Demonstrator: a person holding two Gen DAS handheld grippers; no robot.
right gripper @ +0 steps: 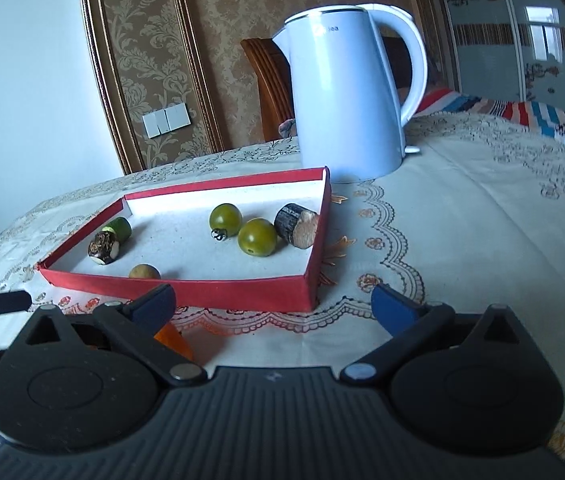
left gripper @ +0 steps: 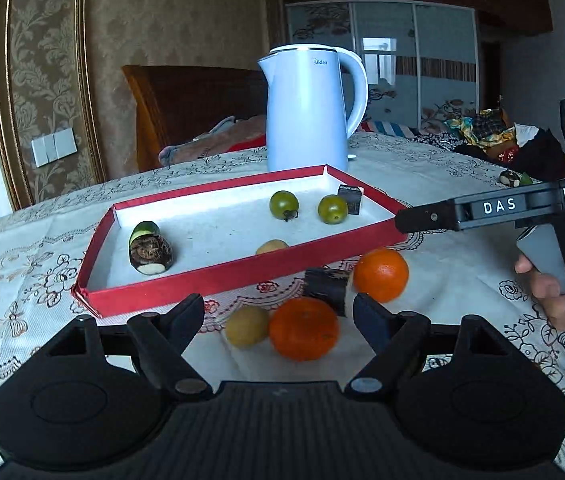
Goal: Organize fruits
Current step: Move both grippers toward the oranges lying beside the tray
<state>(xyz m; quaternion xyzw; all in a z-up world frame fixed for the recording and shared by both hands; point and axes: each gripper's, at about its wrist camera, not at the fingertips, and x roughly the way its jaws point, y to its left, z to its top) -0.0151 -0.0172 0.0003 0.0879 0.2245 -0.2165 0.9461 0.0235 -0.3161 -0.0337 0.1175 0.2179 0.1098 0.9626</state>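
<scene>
Lace-clothed table (left gripper: 422,168): shallow red cardboard tray (left gripper: 218,276) already holds two green tomatoes (left gripper: 284,202). Just beside it, two oranges (left gripper: 304,328) wait outside. Left gripper (left gripper: 278,312) and right gripper (right gripper: 274,304) both spread wide, empty.

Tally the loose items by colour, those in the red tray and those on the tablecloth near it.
Orange: 2, orange fruits and, on the cloth
Green round: 2, and, in the red tray
Yellowish round: 2, in tray, on cloth
Dark cut chunks: 3, and in tray, on cloth
Green cut piece: 1, in tray
Total: 10
</scene>
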